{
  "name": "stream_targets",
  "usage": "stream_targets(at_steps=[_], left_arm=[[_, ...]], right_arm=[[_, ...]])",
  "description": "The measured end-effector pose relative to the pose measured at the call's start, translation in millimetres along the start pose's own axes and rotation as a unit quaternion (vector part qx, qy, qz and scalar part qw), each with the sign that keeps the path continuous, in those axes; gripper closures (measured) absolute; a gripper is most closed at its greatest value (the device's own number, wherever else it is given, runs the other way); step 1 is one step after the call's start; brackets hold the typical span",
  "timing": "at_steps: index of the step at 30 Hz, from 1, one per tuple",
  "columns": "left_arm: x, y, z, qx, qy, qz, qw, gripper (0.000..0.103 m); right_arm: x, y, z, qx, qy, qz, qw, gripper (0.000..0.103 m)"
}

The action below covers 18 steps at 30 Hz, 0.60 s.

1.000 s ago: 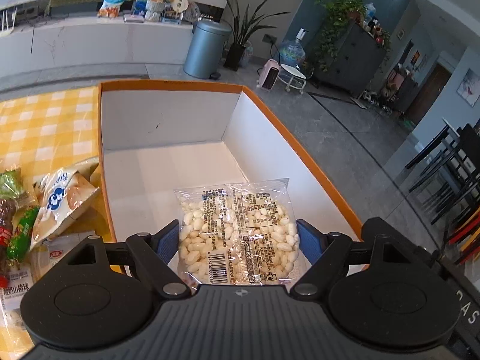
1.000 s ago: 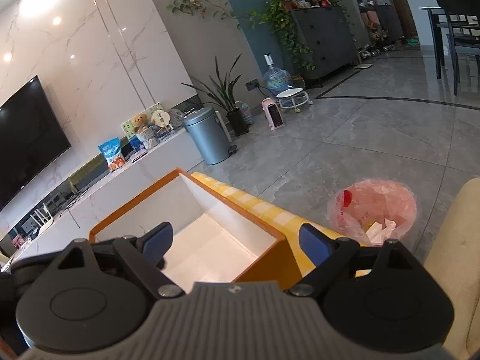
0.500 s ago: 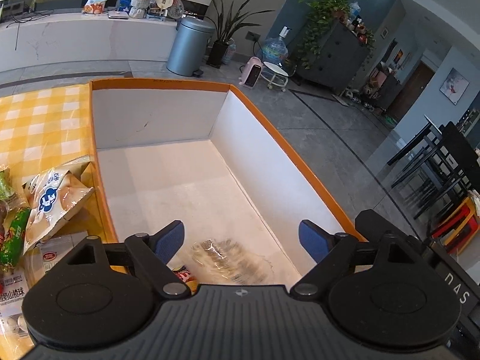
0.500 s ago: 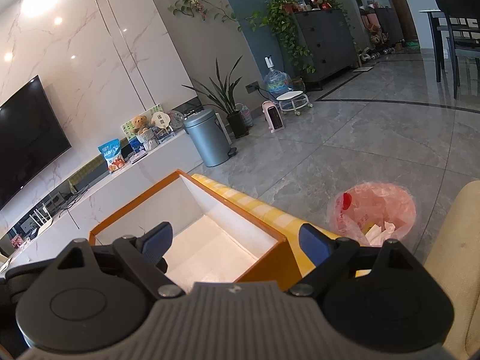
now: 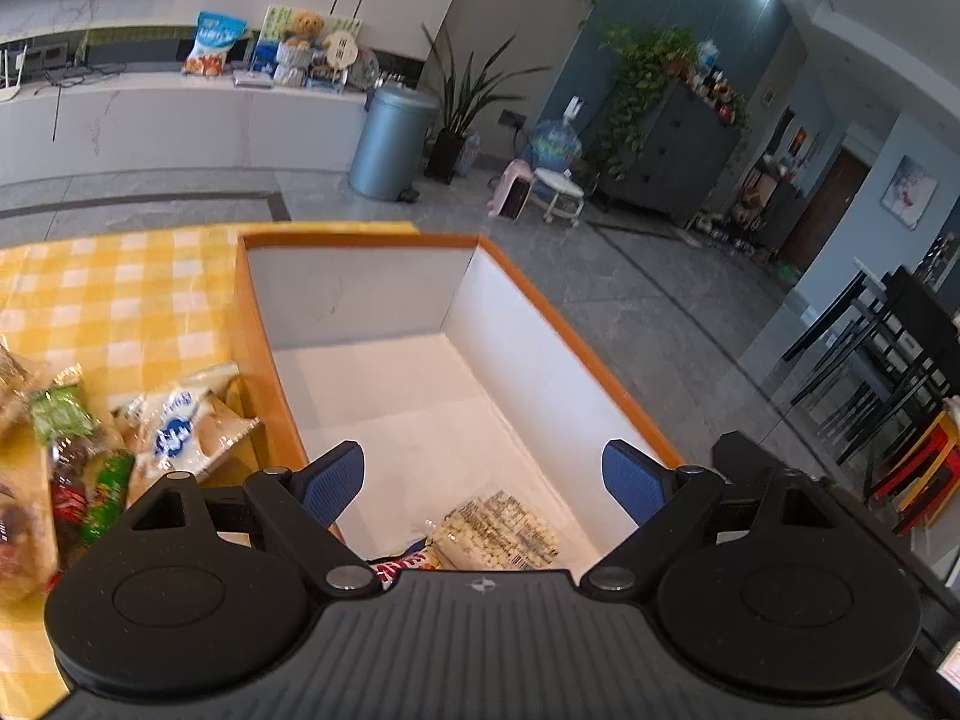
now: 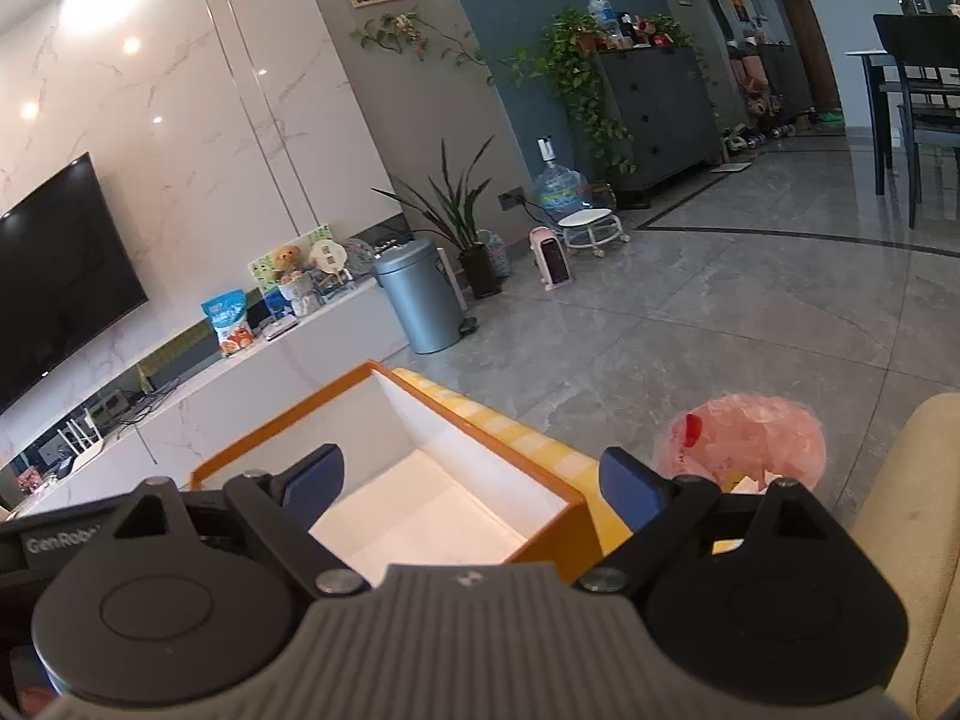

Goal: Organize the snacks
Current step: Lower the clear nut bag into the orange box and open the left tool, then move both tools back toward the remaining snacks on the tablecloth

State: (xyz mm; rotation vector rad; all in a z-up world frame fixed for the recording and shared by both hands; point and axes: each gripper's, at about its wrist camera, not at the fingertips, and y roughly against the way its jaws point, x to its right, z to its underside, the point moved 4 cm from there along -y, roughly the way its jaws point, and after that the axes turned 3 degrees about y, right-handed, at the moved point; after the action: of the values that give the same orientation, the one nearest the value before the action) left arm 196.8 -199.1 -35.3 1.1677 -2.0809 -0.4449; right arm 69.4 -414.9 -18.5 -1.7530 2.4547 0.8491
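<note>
Orange-rimmed box (image 5: 576, 330) holds clear nut packet (image 5: 495, 531).

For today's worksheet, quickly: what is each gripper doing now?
Left gripper: open, holding nothing.
Right gripper: open, holding nothing.

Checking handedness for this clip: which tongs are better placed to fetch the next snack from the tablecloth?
Left. The left tongs are open above the box, with the loose snack packets just beside them. The right tongs, also open, show none.
</note>
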Motion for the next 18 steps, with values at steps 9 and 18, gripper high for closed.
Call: stream_targets(at_steps=[9,18], left_arm=[[-15,69,-22,0.063,-0.001,-0.027,0.9977,0.0],[-49,170,-27,0.161,-0.008,-0.104,0.9813,0.0]], right_arm=[[-41,30,-11,0.003,0.013,-0.039,0.999,0.013],[-128,71,-24,0.02,0.06,-0.113,0.992,0.01]])
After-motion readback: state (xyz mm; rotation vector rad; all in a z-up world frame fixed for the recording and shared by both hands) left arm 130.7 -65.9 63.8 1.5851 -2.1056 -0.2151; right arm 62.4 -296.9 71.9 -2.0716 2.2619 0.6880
